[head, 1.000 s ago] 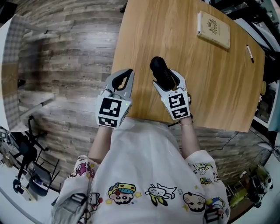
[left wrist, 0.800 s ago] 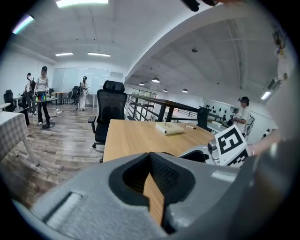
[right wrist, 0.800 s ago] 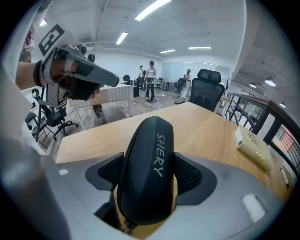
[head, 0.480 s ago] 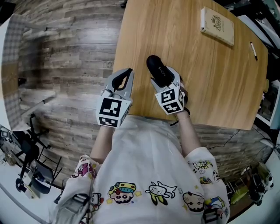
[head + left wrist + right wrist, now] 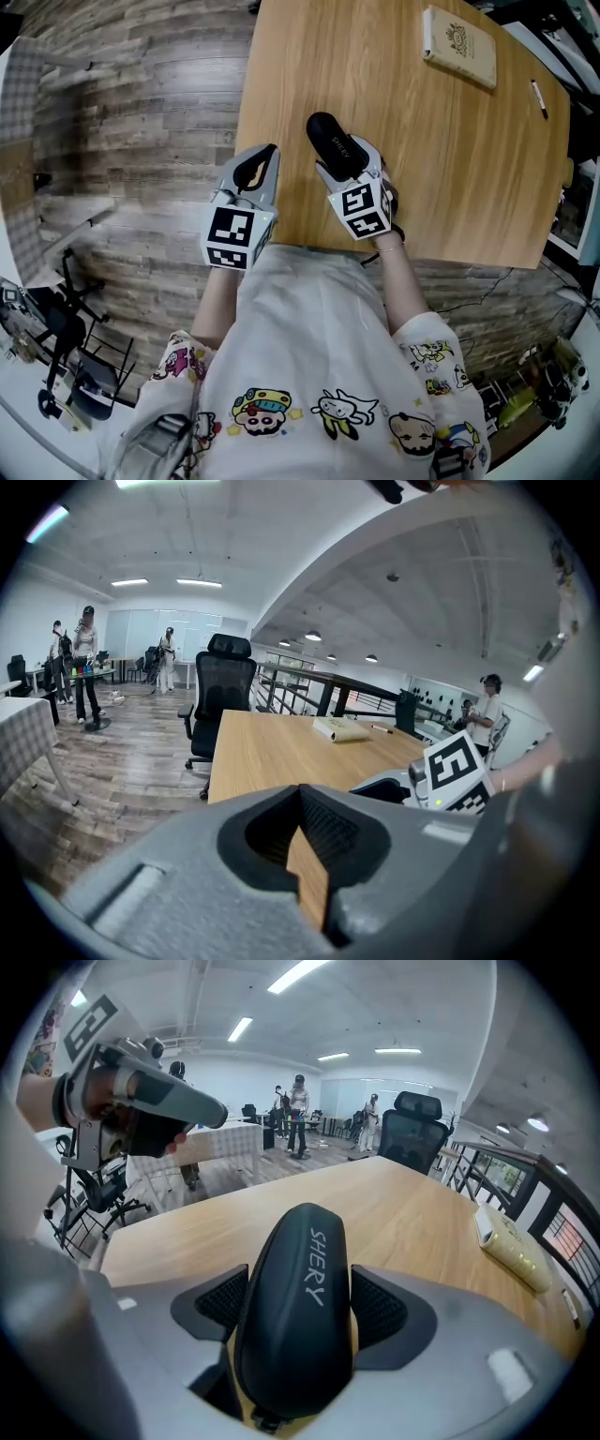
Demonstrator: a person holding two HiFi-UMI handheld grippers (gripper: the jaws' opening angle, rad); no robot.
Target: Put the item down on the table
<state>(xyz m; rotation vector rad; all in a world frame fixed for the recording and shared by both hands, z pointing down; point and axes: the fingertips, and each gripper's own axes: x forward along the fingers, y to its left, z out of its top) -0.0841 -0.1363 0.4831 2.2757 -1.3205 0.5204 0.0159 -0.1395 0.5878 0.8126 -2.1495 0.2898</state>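
Note:
A black hard case (image 5: 331, 142) marked SHERY sticks forward from my right gripper (image 5: 343, 161), low over the near part of the wooden table (image 5: 422, 159). In the right gripper view the case (image 5: 296, 1335) fills the gap of the right gripper (image 5: 300, 1297), and both ribbed pads (image 5: 380, 1305) press on its sides. Whether it touches the table I cannot tell. My left gripper (image 5: 264, 156) hovers at the table's near left edge, shut and empty. In the left gripper view the left gripper (image 5: 314, 855) shows only a sliver of table (image 5: 272, 752) between its closed jaws.
A cream book (image 5: 459, 45) lies at the table's far right, with a pen (image 5: 538, 98) beside it. A black office chair (image 5: 220, 691) stands at the table's far end. Several people stand far off across the wooden floor (image 5: 141, 112).
My right gripper has carried the case a little to the left and farther over the table. The left gripper has stayed about where it was.

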